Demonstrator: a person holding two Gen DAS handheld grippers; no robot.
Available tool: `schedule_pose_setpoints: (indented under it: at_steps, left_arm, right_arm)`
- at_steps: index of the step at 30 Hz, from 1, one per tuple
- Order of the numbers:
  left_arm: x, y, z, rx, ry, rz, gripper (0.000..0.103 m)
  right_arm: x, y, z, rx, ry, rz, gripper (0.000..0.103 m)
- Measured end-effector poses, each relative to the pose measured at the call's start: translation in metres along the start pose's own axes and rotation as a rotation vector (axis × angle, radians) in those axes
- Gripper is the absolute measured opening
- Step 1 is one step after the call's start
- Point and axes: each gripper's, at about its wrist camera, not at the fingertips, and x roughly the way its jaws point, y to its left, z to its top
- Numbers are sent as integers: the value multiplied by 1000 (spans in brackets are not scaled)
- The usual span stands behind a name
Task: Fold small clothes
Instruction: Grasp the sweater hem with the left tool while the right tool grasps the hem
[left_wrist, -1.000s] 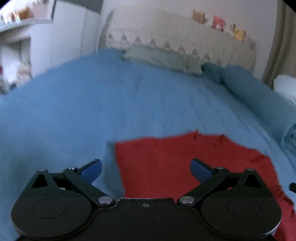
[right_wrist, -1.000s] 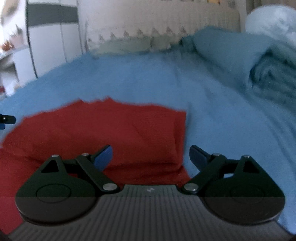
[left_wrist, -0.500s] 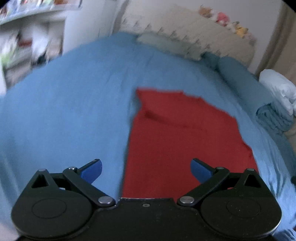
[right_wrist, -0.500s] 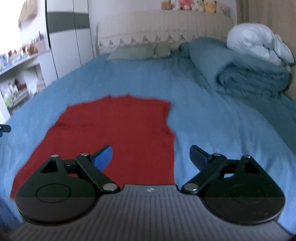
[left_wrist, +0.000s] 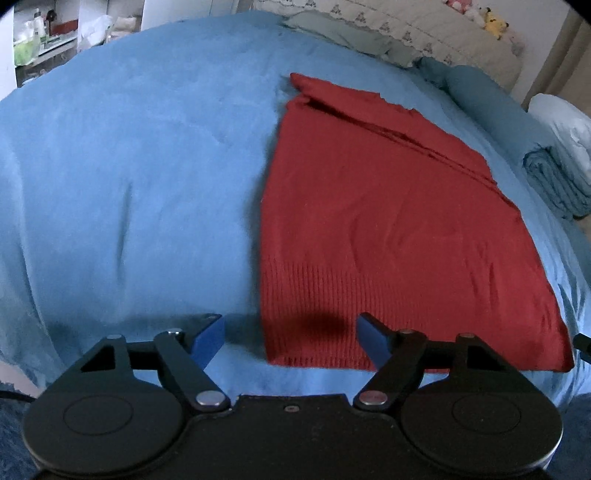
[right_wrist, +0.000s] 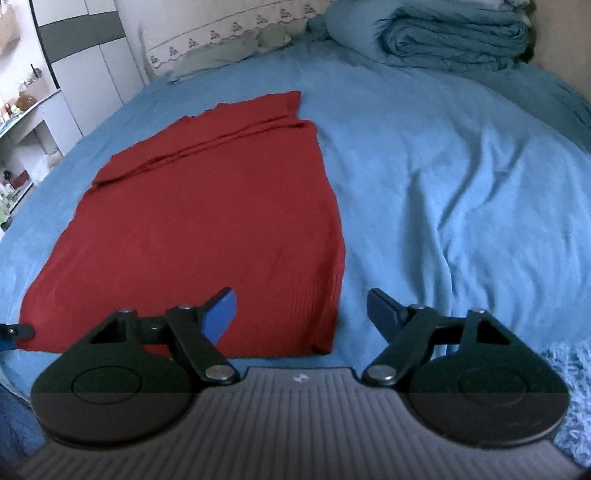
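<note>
my two tongs hang over the near edge of the bed (left_wrist: 110, 166), each lined up with one bottom corner of the red knit garment (left_wrist: 388, 221) that lies flat on the blue bedspread, ribbed hem toward me. the left tongs (left_wrist: 291, 339) straddle the hem's left corner: one blue pad over bare bedspread, the other over the knit, nothing pinched between them. the right tongs (right_wrist: 301, 312) do the same at the opposite corner, one pad above the red cloth, the other above the sheet. both sets of jaws have just been narrowing from their widest, but they stand well apart and grip nothing that i can see.

i read the placement as deliberate: the garment is spread lengthwise away from me, its far end already doubled over in a creased band, so the two near corners are the natural handles for carrying the hem up and over in one fold. tongs set astride the edges let each pad slide under and over the cloth as it closes.

there are no containers in view to speak of. a rolled blue blanket (right_wrist: 454, 33) rests near the headboard, well apart from the garment, and shelves at the left of the room hold small items too blurred to name. whether the pads touch the bedspread yet i cannot tell.
</note>
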Motion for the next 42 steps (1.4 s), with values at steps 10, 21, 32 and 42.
schedule_pose_setpoints:
  at_steps: [10,21,32,42]
  left_arm:
    - [5,-10,-5,58,-13,4,64]
    - [6,-3,-8,24,27,3,8]
    - [-42,-20,33,9,-70,-27,5]
    - [-45,-50,193,-39,-280,-105,5]
  right_arm:
    - [24,-6,-3,54,85,-22,70]
    - [26,-5,-4,66,76,-12,23]
    - [-5,-2,26,113,-8,60,21]
    - [-2,20,181,78,-162,178,20]
